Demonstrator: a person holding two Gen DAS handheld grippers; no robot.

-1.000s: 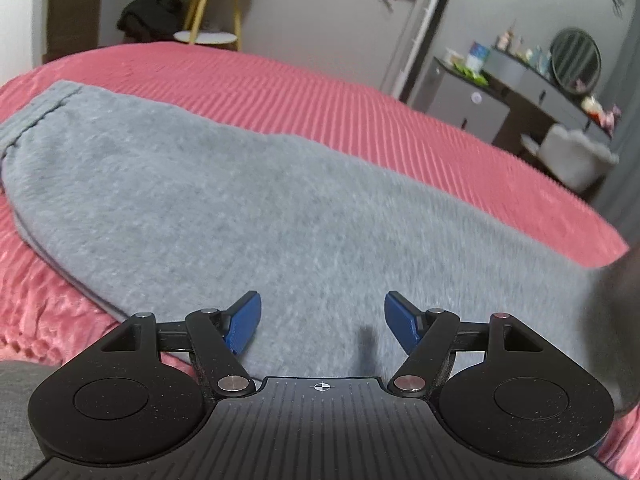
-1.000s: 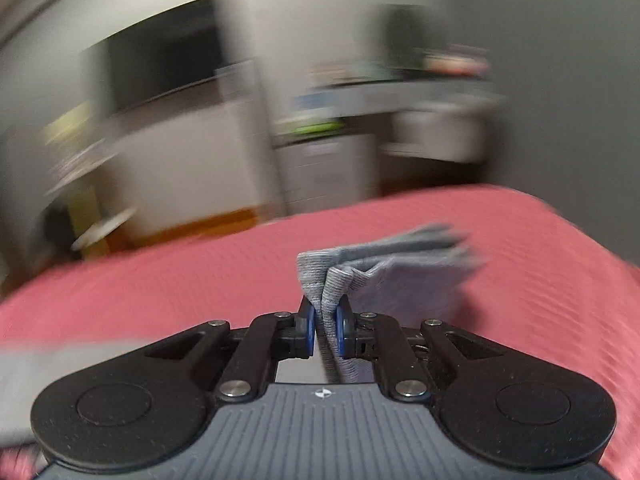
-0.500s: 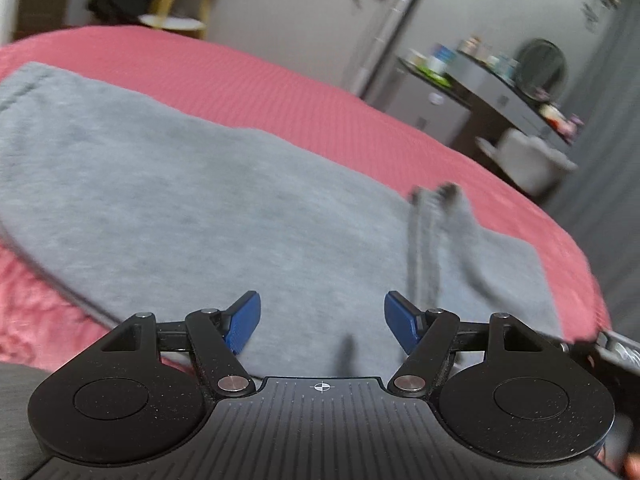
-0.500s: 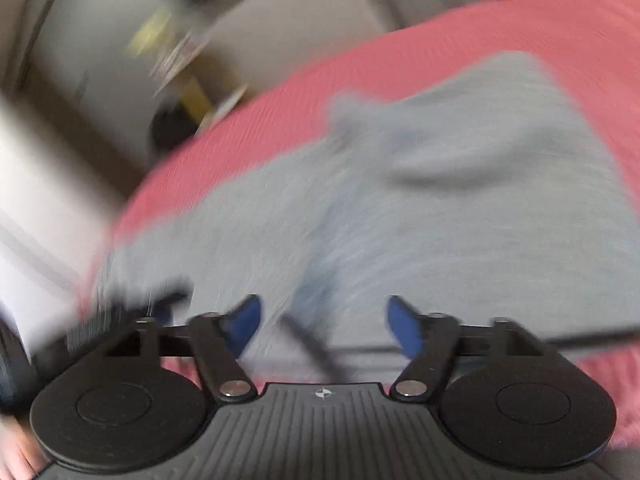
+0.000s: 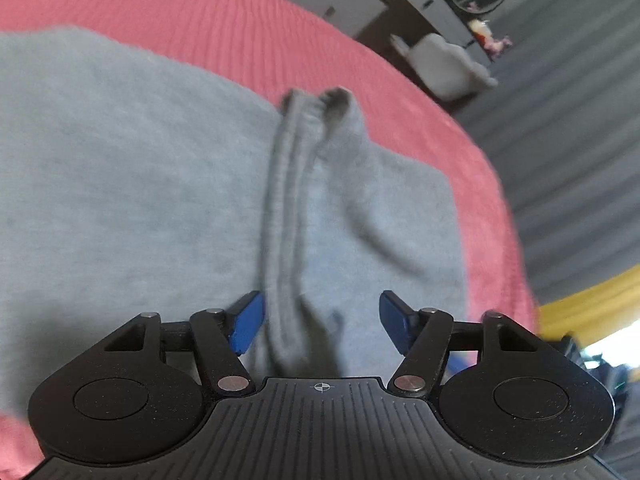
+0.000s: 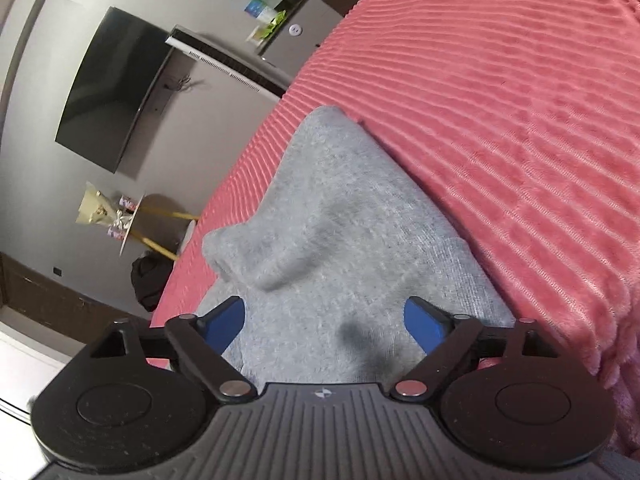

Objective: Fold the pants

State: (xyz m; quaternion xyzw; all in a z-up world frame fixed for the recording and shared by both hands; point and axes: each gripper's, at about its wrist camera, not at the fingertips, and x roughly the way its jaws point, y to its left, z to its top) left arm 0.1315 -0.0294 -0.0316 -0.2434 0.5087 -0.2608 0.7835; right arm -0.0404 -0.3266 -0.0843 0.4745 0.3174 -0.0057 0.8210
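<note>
A bed (image 5: 224,12) with a ribbed pink blanket (image 6: 500,120); grey pants (image 5: 140,184) lie folded on it.

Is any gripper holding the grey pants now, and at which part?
No. The left gripper and the right gripper are both open above the grey pants; nothing is held.

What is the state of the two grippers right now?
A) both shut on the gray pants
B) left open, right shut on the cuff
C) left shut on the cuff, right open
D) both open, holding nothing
D: the left gripper and right gripper both show jaws spread wide, and the gray pants lie loose on the pink bedspread.
</note>
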